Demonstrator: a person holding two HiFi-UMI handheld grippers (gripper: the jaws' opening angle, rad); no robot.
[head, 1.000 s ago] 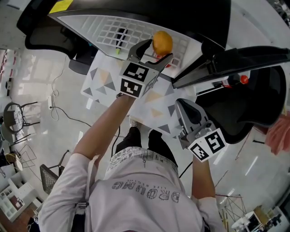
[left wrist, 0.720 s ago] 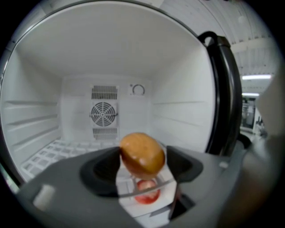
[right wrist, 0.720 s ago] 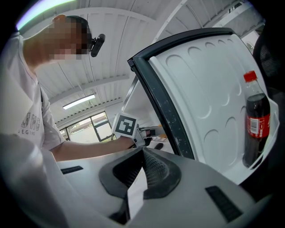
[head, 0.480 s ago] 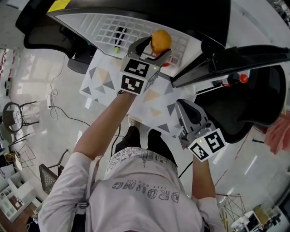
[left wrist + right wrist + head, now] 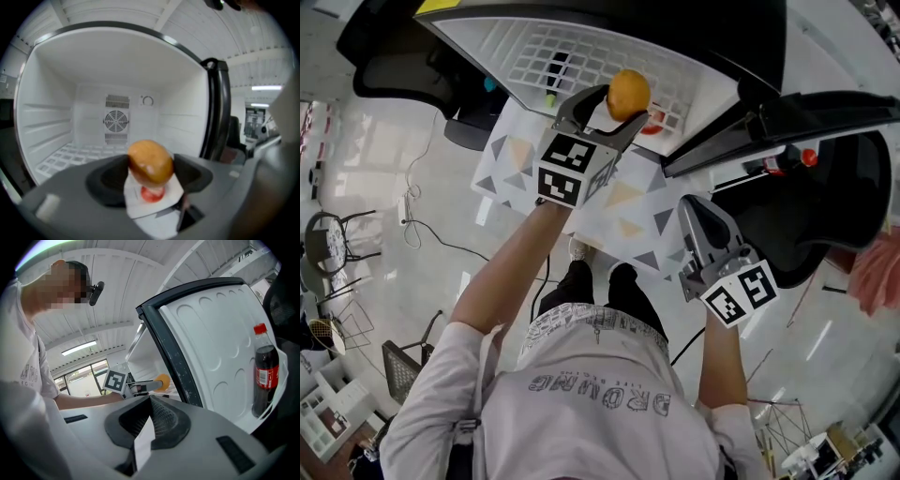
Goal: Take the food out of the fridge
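Observation:
A round orange [image 5: 628, 94] sits between the jaws of my left gripper [image 5: 614, 108], which is shut on it at the front edge of the open fridge's white wire shelf [image 5: 544, 56]. In the left gripper view the orange [image 5: 150, 161] fills the gap between the dark pads, with the bare white fridge interior [image 5: 117, 84] behind it. My right gripper [image 5: 698, 220] hangs lower right, jaws together and holding nothing, near the open fridge door [image 5: 211, 333]. From it I see the orange [image 5: 161, 382] in the left gripper's tips.
A cola bottle [image 5: 265, 373] with a red cap stands in the door's rack, also visible in the head view as the cola bottle [image 5: 787, 164]. A small red item [image 5: 654, 127] lies at the shelf's front right. A patterned mat [image 5: 628, 211] covers the floor below.
My left gripper has shifted slightly left with the orange still held. The right gripper has stayed about where it was.

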